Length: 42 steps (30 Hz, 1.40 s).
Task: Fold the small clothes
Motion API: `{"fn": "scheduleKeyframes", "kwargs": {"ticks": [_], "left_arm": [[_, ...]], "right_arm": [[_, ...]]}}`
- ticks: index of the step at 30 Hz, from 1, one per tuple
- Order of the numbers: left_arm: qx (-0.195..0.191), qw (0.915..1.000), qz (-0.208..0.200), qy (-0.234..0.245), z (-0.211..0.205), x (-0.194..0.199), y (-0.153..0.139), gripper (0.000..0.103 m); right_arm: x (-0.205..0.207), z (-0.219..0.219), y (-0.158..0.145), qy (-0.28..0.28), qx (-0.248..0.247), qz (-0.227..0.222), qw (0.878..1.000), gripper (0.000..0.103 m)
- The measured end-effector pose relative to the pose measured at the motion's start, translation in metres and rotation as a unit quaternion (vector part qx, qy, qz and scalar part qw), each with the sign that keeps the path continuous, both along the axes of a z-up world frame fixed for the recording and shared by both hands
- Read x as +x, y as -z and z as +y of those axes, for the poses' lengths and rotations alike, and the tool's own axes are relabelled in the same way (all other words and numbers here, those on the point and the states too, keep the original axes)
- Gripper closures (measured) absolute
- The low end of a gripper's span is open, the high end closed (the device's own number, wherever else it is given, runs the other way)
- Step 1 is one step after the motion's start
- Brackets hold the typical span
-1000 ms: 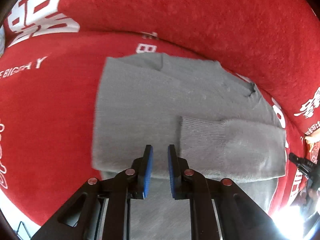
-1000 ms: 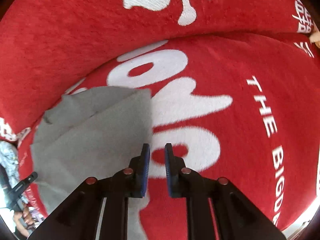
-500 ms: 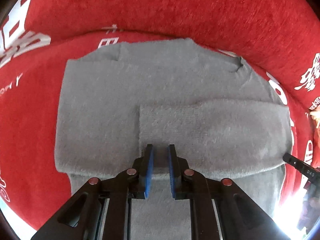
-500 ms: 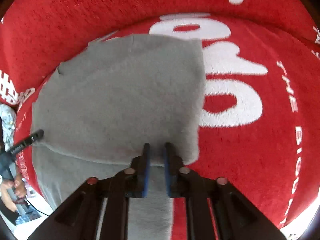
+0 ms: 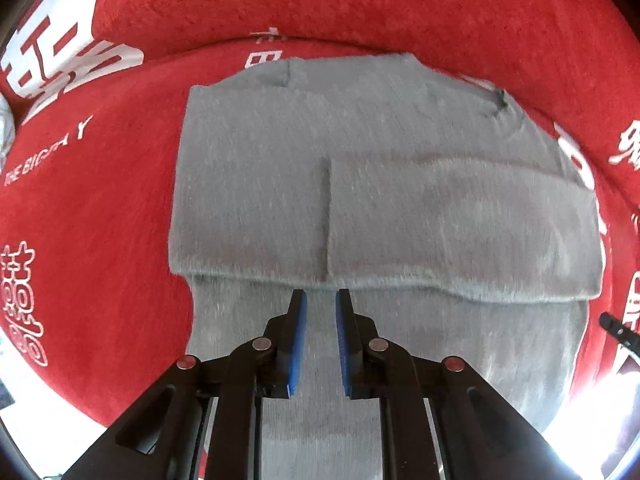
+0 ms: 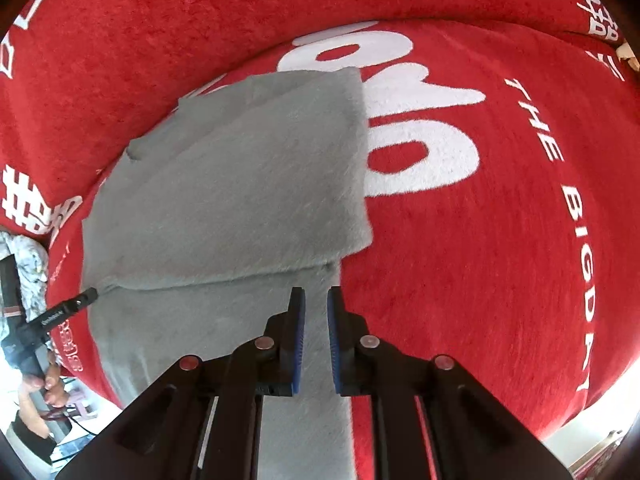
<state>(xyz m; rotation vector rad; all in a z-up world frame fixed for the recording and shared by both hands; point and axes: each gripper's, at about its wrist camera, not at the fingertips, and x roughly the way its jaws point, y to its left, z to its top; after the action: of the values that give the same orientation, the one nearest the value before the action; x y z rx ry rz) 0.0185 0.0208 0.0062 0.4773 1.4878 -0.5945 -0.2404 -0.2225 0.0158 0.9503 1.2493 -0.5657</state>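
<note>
Both views are brightly and evenly lit. Blown-out white glare is seen at the lower corners, strongest at lower right. The edges are strongly bowed by fisheye distortion and darkened by vignetting. The grey sweater (image 5: 360, 184) is softened by streaky motion blur.

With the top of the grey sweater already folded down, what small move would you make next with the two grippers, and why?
Probably lower both to the unfolded lower part and pinch it, ready to fold it up. The grey sweater lies flat on the red blanket, its folded edge just beyond the left gripper and the right gripper. Both hover over the single layer, gaps narrow, holding nothing.
</note>
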Motion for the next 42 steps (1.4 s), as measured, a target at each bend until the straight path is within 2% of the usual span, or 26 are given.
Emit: {"fn": "scheduleKeyframes", "kwargs": {"ticks": [2,6,9,11,12,13,14,16,20,23,25,26,27,29,31,36,42], "left_arm": [[0.015,0.9999,-0.003,0.002,-0.001,-0.009,0.0,0.087],[0.024,0.9997,0.005,0.006,-0.005,-0.023,0.0,0.087],[0.037,0.9992,0.01,0.009,-0.004,-0.031,-0.001,0.085],[0.048,0.9988,0.01,0.007,-0.003,-0.034,-0.002,0.043],[0.045,0.999,0.001,0.004,-0.002,-0.035,-0.006,0.013],[0.039,0.9991,-0.014,0.002,-0.001,-0.037,-0.011,0.009],[0.033,0.999,-0.03,0.005,-0.001,-0.04,-0.016,0.009],[0.035,0.9987,-0.037,0.01,-0.003,-0.045,-0.02,0.009],[0.036,0.9989,-0.028,0.001,-0.003,-0.052,-0.02,0.009],[0.041,0.9986,-0.034,0.0,-0.008,-0.051,-0.023,0.009],[0.043,0.9983,-0.038,0.001,-0.009,-0.057,-0.025,0.009],[0.043,0.9984,-0.038,0.0,-0.006,-0.058,-0.027,0.009],[0.042,0.9984,-0.039,-0.001,-0.007,-0.059,-0.028,0.003],[0.044,0.9981,-0.042,-0.003,-0.009,-0.057,-0.025,0.0],[0.046,0.9981,-0.042,-0.002,-0.01,-0.062,-0.027,0.0],[0.052,0.998,-0.033,-0.015,-0.009,-0.064,-0.025,0.0],[0.061,0.9978,0.011,-0.023,0.0,-0.066,-0.012,0.0]], "right_arm": [[0.002,0.005,-0.002,-0.001,0.006,-0.004,1.0,0.089],[0.005,0.014,-0.006,0.0,0.017,-0.009,1.0,0.076],[0.007,0.018,-0.008,-0.004,0.02,-0.013,1.0,0.071],[0.007,0.021,-0.011,-0.009,0.021,-0.013,1.0,0.066],[0.008,0.021,-0.011,-0.01,0.021,-0.014,1.0,0.064],[0.008,0.022,-0.011,-0.013,0.022,-0.013,1.0,0.064],[0.007,0.022,-0.012,-0.014,0.023,-0.013,1.0,0.064],[0.006,0.022,-0.012,-0.017,0.025,-0.014,0.999,0.064],[0.004,0.022,-0.011,-0.019,0.034,-0.011,0.999,0.059],[0.005,0.022,-0.014,-0.029,0.034,-0.016,0.999,0.045],[0.005,0.023,-0.017,-0.036,0.028,-0.021,0.999,0.025],[0.005,0.023,-0.019,-0.038,0.025,-0.027,0.999,0.019],[0.006,0.022,-0.021,-0.039,0.022,-0.032,0.998,0.013],[0.006,0.022,-0.025,-0.043,0.015,-0.04,0.998,0.001],[0.007,0.023,-0.028,-0.052,0.008,-0.044,0.998,0.0],[0.005,0.022,-0.024,-0.063,0.034,-0.046,0.996,0.0],[-0.004,0.02,-0.024,-0.064,0.038,-0.031,0.997,0.0]]}}
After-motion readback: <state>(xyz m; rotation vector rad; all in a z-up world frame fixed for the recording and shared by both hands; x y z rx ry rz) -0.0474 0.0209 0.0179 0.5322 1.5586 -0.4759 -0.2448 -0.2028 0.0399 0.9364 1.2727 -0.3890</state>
